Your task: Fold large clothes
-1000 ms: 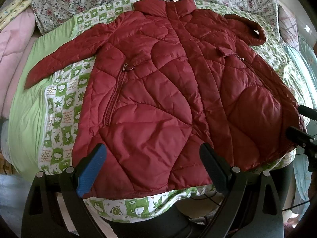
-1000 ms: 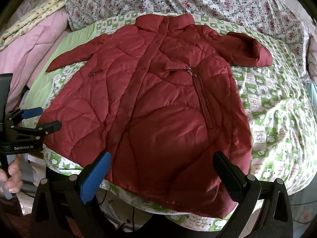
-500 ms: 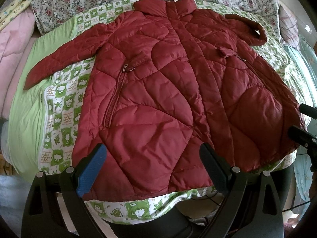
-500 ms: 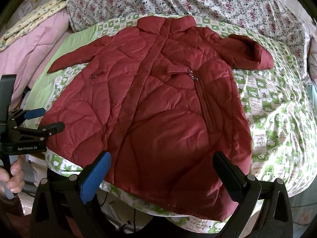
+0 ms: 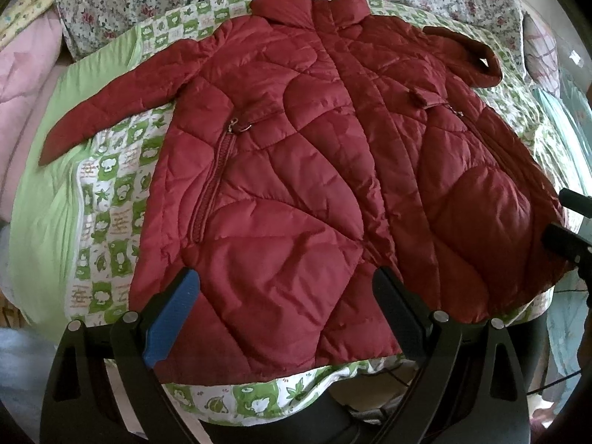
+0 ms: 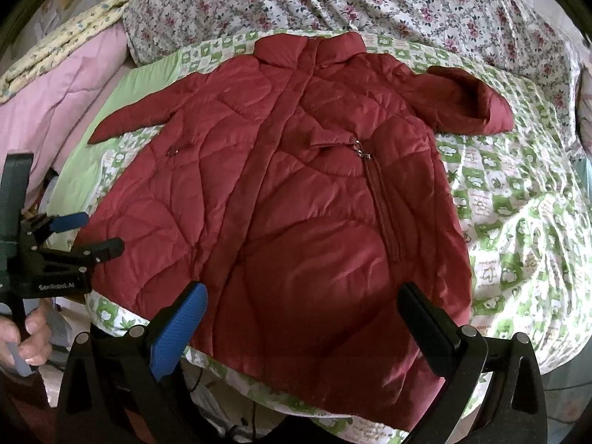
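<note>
One red quilted coat (image 5: 318,185) lies flat on the green-checked quilt (image 6: 510,199); two grippers, left gripper (image 5: 285,296) and right gripper (image 6: 301,309), hover at its hem, jaws spread, grasping nothing.

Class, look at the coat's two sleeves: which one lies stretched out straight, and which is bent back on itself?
The left-hand sleeve lies straight across the green sheet; the right-hand sleeve of the red coat curls back at its cuff.
</note>
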Demonstrator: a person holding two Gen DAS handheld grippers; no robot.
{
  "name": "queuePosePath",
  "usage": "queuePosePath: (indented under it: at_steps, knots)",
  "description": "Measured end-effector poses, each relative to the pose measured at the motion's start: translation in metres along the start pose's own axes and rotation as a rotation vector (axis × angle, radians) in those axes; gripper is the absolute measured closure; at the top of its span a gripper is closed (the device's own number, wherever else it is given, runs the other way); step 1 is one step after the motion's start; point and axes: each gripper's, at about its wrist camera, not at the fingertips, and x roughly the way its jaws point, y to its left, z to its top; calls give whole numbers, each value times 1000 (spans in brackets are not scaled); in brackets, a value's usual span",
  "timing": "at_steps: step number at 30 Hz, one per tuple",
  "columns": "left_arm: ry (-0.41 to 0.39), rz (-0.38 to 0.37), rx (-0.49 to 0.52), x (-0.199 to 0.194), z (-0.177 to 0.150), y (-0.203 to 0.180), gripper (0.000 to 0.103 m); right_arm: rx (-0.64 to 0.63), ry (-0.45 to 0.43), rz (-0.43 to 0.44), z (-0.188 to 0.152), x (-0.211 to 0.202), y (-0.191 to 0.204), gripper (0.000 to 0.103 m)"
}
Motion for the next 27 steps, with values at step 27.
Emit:
queuePosePath:
  at_steps: [27]
  knots:
    - [31, -14, -90, 24, 55, 31, 7, 175, -247, -77, 109, 5, -136, 6]
